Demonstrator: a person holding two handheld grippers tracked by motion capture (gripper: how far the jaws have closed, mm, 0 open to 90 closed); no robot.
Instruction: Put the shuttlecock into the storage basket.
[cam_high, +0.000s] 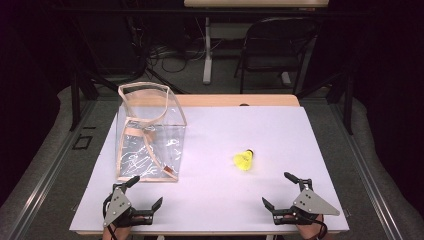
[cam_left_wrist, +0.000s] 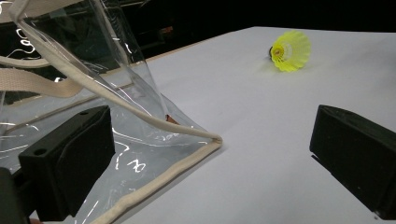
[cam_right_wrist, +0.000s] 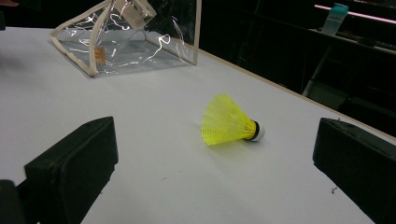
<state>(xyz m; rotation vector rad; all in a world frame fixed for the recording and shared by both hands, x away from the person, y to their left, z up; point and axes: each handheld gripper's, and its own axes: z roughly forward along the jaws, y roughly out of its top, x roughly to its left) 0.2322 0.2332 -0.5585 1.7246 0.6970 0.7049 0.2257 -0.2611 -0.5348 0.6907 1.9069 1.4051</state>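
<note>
A dark room surrounds a white-topped table (cam_high: 280, 135), with a black folding chair (cam_high: 272, 47) and tangled cables on the floor beyond its far edge; on the table stand a clear plastic bag (cam_high: 150, 140) with beige trim and a yellow shuttlecock (cam_high: 244, 160) lying on its side.

The left gripper (cam_high: 135, 196) rests at the near edge of the table, its jaws spread wide and holding nothing; the bag stands just ahead of it, and in the left gripper view the bag's near bottom corner (cam_left_wrist: 212, 140) lies between the jaws, closer to the left one, though whether it touches that jaw cannot be told; the shuttlecock (cam_left_wrist: 290, 50) sits well ahead and off to the right.

The right gripper (cam_high: 287, 192) also rests at the near edge, jaws released and empty; in the right gripper view the shuttlecock (cam_right_wrist: 229, 122) lies ahead between the two jaws, apart from both, cork end toward the right jaw; the bag (cam_right_wrist: 126, 39) stands farther off, ahead and to the left.
</note>
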